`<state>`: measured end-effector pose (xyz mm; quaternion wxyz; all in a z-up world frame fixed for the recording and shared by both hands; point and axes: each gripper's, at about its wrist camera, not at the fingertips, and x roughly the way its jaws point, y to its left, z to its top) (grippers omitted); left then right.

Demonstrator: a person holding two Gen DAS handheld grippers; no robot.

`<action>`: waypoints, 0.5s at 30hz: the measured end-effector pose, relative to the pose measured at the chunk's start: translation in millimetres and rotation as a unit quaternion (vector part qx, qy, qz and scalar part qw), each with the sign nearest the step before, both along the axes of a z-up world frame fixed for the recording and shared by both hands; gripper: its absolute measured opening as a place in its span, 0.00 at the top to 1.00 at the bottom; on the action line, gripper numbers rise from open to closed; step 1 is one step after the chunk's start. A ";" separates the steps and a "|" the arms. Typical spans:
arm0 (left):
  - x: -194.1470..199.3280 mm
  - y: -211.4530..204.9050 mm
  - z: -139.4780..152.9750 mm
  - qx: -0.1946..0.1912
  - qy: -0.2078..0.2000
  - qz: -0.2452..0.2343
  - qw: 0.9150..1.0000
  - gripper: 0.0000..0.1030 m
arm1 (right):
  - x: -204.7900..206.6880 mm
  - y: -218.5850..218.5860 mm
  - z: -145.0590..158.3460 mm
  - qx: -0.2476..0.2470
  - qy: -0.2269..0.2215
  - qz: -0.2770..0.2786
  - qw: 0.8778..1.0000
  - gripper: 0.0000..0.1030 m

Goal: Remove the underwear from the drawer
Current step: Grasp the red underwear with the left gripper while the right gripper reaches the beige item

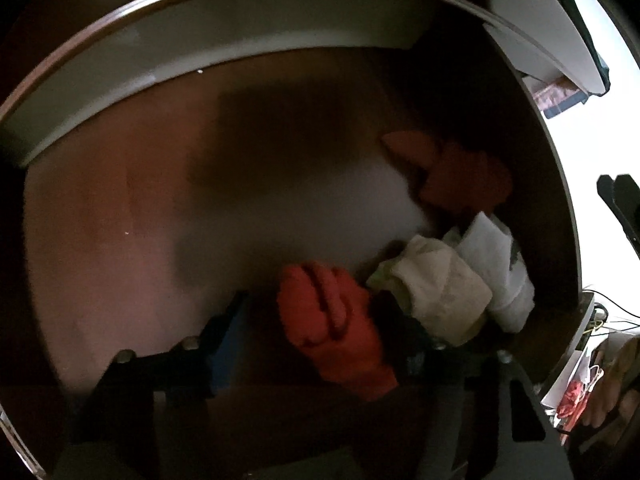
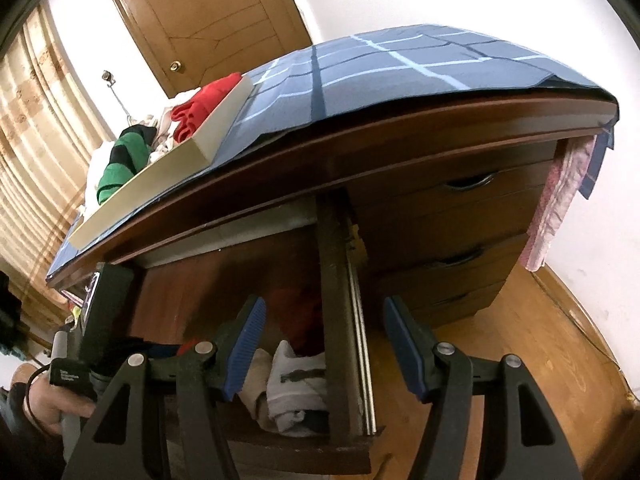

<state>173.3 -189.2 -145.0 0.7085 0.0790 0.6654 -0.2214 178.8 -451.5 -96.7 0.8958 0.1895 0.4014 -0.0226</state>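
Note:
My left gripper (image 1: 316, 320) is down inside the open wooden drawer (image 1: 120, 220), jaws apart, with an orange-red rolled underwear (image 1: 336, 328) lying between its fingers against the right one; the blue left pad (image 1: 228, 340) stands clear of it. Cream (image 1: 436, 288) and white (image 1: 496, 264) rolled pieces lie to the right, another red-orange piece (image 1: 460, 176) farther back. My right gripper (image 2: 324, 344) is open and empty in front of the drawer's right side wall (image 2: 336, 320); the white roll (image 2: 292, 384) shows inside.
A white tray (image 2: 200, 136) of folded clothes, red and green-striped among them, sits on the blue checked cloth (image 2: 400, 68) on the desk top. Closed drawers (image 2: 452, 216) are to the right. A pink cloth (image 2: 560, 208) hangs at the desk's right end.

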 end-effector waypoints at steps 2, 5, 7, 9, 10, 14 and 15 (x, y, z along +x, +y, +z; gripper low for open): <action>0.4 -3.6 -1.2 -0.002 0.001 -0.005 1.000 0.46 | 2.5 1.9 -2.2 0.001 0.003 0.004 1.000 0.38; 1.7 -6.7 -3.0 -0.008 0.006 -0.010 1.000 0.56 | 5.6 5.8 -5.1 0.001 0.011 0.012 1.000 0.38; 0.1 -10.3 -2.8 -0.013 0.002 -0.014 1.000 0.60 | 7.6 9.5 -7.9 0.000 0.018 0.020 1.000 0.38; -0.8 -11.8 -0.3 -0.019 -0.010 -0.021 1.000 0.66 | 9.7 14.0 -11.1 -0.002 0.025 0.027 0.999 0.38; -0.7 -11.2 1.1 -0.022 -0.016 -0.020 0.999 0.66 | 11.7 16.7 -13.0 -0.002 0.030 0.032 0.999 0.38; 2.1 -8.3 5.9 -0.010 -0.036 -0.013 0.999 0.68 | 19.0 29.8 -17.1 -0.019 0.045 0.047 0.998 0.37; 1.6 -6.0 7.1 -0.005 -0.043 -0.011 0.999 0.68 | 20.8 33.0 -16.7 -0.030 0.048 0.049 0.997 0.37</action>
